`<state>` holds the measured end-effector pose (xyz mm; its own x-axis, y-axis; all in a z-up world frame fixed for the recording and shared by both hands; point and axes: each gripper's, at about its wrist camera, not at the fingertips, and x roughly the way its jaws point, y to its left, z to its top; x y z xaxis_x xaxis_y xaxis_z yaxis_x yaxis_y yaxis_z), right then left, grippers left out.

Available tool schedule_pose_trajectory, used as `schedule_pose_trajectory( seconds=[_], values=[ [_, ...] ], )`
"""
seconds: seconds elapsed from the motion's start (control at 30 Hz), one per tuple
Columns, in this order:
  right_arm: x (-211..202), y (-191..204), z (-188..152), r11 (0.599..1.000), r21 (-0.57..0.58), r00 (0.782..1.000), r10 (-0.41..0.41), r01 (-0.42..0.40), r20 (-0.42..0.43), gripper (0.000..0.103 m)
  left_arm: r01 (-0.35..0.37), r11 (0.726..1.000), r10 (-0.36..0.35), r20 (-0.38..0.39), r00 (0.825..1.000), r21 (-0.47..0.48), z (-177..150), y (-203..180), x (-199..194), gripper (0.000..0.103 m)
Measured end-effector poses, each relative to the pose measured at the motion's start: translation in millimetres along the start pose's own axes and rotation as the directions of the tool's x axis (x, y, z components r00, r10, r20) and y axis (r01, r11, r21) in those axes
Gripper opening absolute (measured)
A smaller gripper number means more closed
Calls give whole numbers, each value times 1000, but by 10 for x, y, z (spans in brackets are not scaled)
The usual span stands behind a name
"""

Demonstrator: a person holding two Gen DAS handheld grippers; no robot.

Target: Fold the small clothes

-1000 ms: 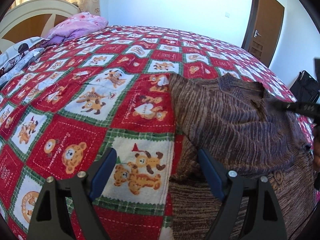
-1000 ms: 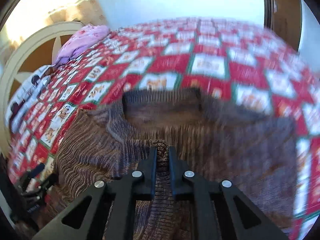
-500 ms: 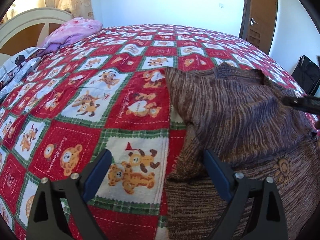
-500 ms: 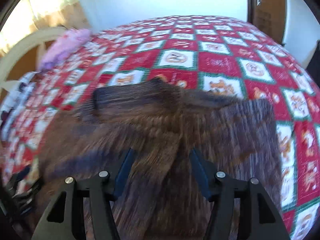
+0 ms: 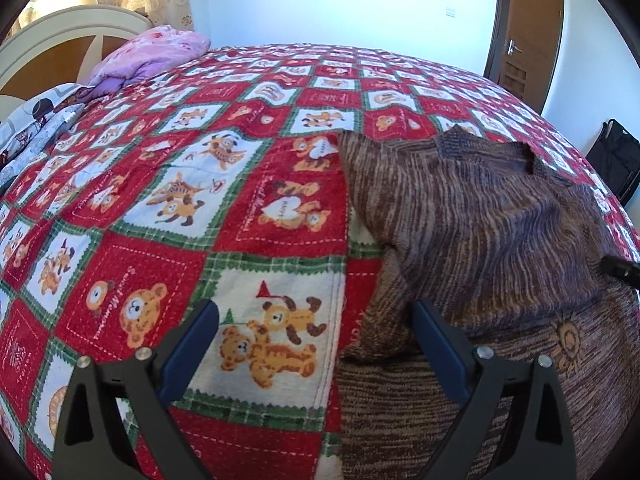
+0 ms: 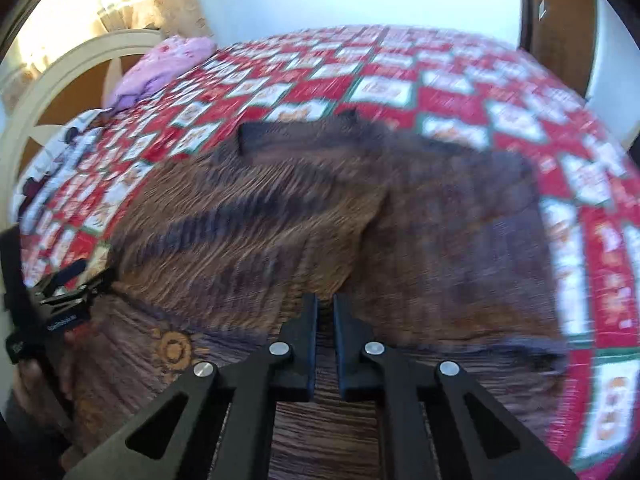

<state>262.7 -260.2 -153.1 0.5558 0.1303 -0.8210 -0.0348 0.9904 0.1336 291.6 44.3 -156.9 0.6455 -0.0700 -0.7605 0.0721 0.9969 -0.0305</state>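
A small brown striped knit sweater [image 5: 480,216] lies on the bed, its left part folded over the body; it also shows in the right wrist view [image 6: 360,220], blurred. My left gripper [image 5: 316,316] is open and empty, low over the bedspread at the sweater's left edge, its right finger over the knit. My right gripper [image 6: 325,304] has its jaws nearly together over the sweater's lower middle; whether any knit is pinched between them does not show. The left gripper [image 6: 68,284] appears at the left edge of the right wrist view.
A red, white and green teddy-bear bedspread [image 5: 180,208] covers the bed. A pink pillow [image 5: 156,52] and a cream headboard [image 5: 60,40] are far left. A brown door [image 5: 528,28] and a black bag [image 5: 616,156] stand at the right.
My right gripper was shut on the sweater, opened half a second ago, and has now closed again lower over the knit. The left gripper stayed open and shifted slightly.
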Motion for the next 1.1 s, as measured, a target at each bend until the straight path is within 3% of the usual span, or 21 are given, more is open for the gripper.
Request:
schedule_pose_trajectory(
  seconds=[0.1,0.2,0.27,0.3,0.33,0.4,0.43,0.47,0.5,0.57,0.67,0.77,0.87,0.93,1.1],
  values=[
    [30,-40,-14,999,-20,999,-29,28,-27,7,-2,1000,2,1,1000,2,-2,0,0,99],
    [-27,-37,0,1000,-9,1000,-20,20,15,14,0,1000,0,1,1000,0,0,3,0,99],
    [-22,11,27,1000,18,1000,20,-20,-3,79,0,1000,0,0,1000,0,0,3,2,99],
    [-45,18,25,998,24,999,52,-52,6,80,1,1000,-1,1,1000,0,0,4,0,99],
    [-65,47,20,996,27,996,87,-87,29,80,3,1000,-3,4,1000,-2,-2,6,-3,99],
    [-35,103,-4,998,9,998,58,-58,16,78,9,1000,-9,15,1000,-11,-5,25,-18,99],
    [-8,110,-14,999,9,999,52,-52,9,61,14,1000,-14,18,1000,-16,-6,31,-21,99],
    [39,97,-31,998,16,998,61,-61,-11,28,19,1000,-18,20,1000,-19,-9,41,-29,99],
    [95,97,-52,998,19,997,64,-63,-34,17,23,999,-22,23,999,-23,-9,50,-34,99],
    [108,68,-104,998,13,998,54,-54,-34,5,32,999,-31,26,999,-31,-8,63,-37,99],
    [7,4,-141,999,15,999,48,-48,-8,2,29,999,-29,19,999,-38,-6,75,-29,101],
    [1,-61,-150,999,2,999,-35,35,-1,1,5,1000,-6,-13,1000,-26,6,47,27,102],
    [47,-139,-165,999,22,999,-36,36,-11,2,-5,1000,5,-8,1000,-17,-3,29,14,102],
    [-31,-103,-150,997,11,997,-73,72,33,2,-6,1000,6,-10,1000,-17,-5,30,15,102],
    [-148,205,-29,999,-50,995,3,2,96,10,-10,1000,10,-8,1000,-14,-7,22,7,102]
  ],
)
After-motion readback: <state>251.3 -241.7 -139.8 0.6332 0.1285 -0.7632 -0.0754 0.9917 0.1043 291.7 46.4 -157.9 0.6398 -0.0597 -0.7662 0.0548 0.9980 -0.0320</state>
